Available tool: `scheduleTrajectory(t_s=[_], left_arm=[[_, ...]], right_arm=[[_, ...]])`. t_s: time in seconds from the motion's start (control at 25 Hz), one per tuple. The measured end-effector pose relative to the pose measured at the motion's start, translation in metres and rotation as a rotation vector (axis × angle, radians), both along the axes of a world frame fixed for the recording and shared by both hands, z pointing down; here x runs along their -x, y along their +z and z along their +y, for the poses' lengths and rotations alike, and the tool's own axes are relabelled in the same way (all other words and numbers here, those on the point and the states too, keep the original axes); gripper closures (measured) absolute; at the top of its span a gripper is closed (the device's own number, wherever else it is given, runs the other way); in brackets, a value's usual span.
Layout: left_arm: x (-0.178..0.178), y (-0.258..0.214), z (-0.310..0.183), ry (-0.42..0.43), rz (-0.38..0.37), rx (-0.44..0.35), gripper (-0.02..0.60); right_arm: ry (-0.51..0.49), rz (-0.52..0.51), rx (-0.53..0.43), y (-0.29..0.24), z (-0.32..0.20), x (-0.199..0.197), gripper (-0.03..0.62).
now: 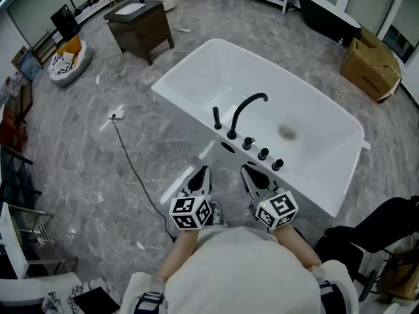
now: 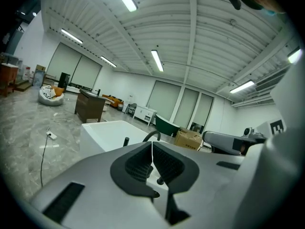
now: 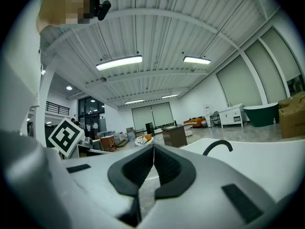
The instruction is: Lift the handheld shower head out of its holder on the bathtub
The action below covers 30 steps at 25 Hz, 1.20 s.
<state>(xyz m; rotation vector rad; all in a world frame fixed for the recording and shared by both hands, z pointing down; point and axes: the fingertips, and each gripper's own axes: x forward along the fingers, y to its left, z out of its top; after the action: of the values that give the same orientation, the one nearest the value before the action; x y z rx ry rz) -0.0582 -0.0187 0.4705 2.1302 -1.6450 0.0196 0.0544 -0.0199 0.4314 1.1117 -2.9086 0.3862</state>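
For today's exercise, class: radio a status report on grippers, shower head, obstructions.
Left gripper shut, empty. Right gripper shut, empty. Shower head upright on tub, untouched. Spout close beside it.

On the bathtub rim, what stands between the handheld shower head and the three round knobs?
The curved black spout stands between the handheld shower head and the knobs; the head view shows this.

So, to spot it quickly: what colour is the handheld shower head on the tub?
The shower head is black against the white bathtub; head view shows it best.
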Motion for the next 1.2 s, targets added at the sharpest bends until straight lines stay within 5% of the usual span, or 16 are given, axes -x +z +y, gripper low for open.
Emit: scheduleTrajectory(t_s=[0.88,1.2], left_arm=[[0.068,0.059,-0.173,0.138,-0.051,0.062,0.555],[0.062,0.108,-0.210,0.283,-0.059,0.131,0.555]], right_arm=[[0.155,0.035,0.032,0.024,-0.148,0.061,0.574],[0.219,0.034,0.066,0.034,-0.175,0.069,0.574]])
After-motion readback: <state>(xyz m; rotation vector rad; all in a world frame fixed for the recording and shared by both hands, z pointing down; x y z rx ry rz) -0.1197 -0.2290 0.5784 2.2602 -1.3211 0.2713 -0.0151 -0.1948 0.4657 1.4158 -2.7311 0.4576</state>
